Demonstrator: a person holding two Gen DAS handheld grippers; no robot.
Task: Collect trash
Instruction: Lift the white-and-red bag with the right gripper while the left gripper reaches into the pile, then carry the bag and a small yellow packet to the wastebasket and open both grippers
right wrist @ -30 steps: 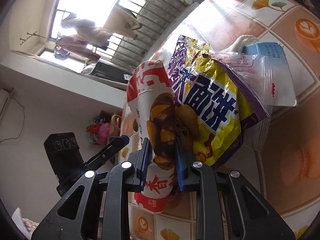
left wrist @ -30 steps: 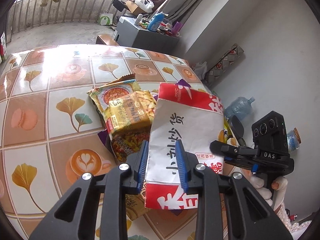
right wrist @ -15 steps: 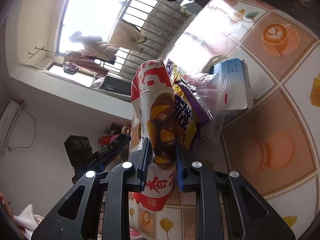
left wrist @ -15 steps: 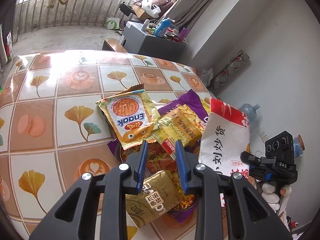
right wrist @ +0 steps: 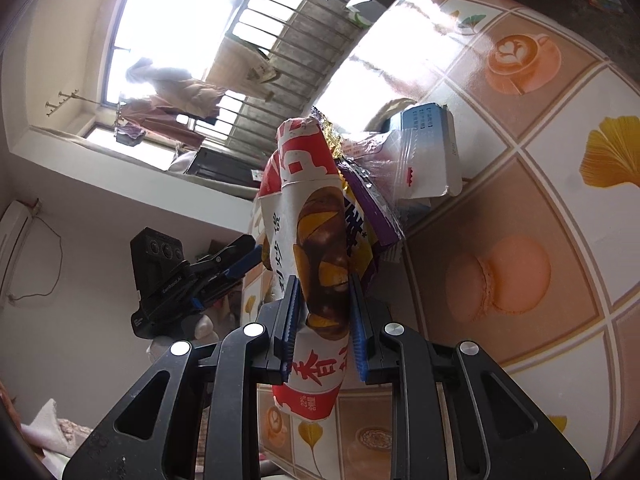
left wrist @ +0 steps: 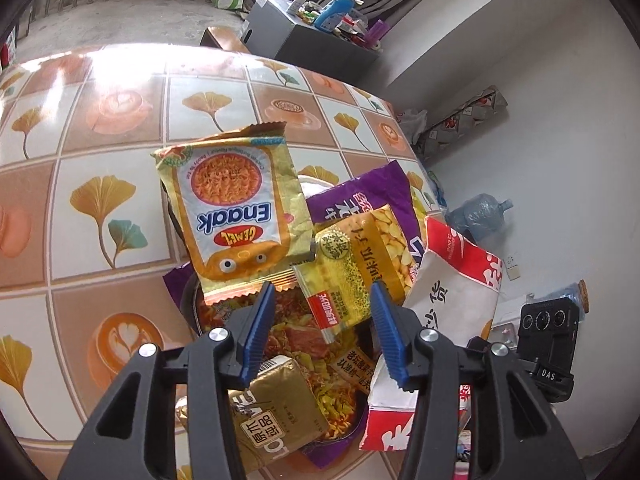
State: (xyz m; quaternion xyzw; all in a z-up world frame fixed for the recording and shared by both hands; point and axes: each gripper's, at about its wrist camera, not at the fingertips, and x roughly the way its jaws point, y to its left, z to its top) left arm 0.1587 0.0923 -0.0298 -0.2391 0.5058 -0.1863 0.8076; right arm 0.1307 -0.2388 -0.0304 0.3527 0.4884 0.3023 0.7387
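— What is your left gripper (left wrist: 324,328) doing?

— I am holding it over the pile with its jaws half apart; they have just been opening, and nothing is pinched between them. Right beneath the fingers a gold packet (left wrist: 276,412) is lying on a bowl of noodles (left wrist: 296,336). Just ahead of the tips a yellow seed packet (left wrist: 360,264) is resting, and beyond it, slightly left, the Enaak wrapper (left wrist: 236,208) is leaning on the heap. The patterned table (left wrist: 80,128) is stretching away behind.

— And the right gripper (right wrist: 323,320)?

— I am keeping it closed narrow on the red-and-white paper bag (right wrist: 316,256), gripping it mid-body. Just right of the bag a purple wrapper (right wrist: 372,216) is sticking out, then a clear zip bag (right wrist: 404,160) further ahead.
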